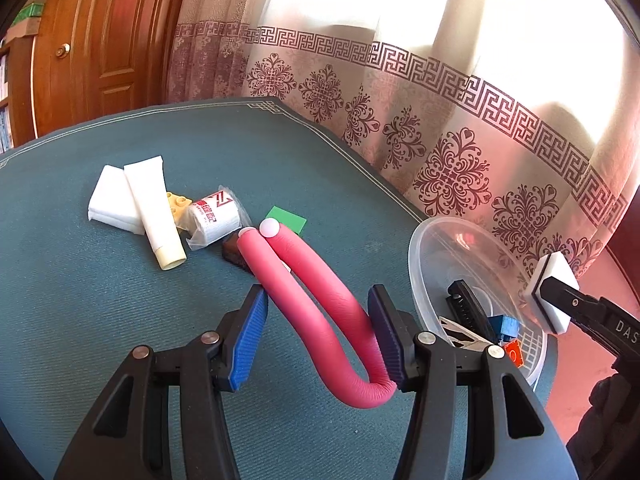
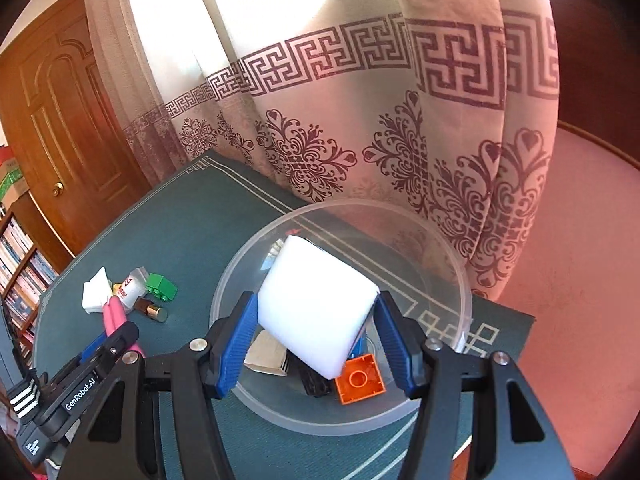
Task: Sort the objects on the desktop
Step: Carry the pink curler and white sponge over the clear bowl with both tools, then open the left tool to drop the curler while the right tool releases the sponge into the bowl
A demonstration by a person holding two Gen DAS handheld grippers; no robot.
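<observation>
My left gripper (image 1: 316,322) has a bent pink foam rod (image 1: 320,312) between its blue pads; the rod touches the right pad (image 1: 384,336), with a gap at the left pad. The rod also shows in the right wrist view (image 2: 116,312). My right gripper (image 2: 316,332) is shut on a white sponge block (image 2: 316,304), held over the clear plastic bowl (image 2: 452,280). In the left wrist view the block (image 1: 554,292) hangs beside the bowl (image 1: 424,248). The bowl holds an orange brick (image 2: 360,384), a black clip (image 1: 468,308) and a blue block (image 1: 506,326).
On the green mat (image 1: 120,320) lie a white tube (image 1: 154,210), a white sponge (image 1: 112,200), a yellow brick (image 1: 180,202), a wrapped white roll (image 1: 214,216), a green brick (image 1: 286,218) and a brown bottle (image 2: 152,310). A patterned curtain (image 1: 440,120) hangs behind; a wooden door (image 1: 100,40) stands left.
</observation>
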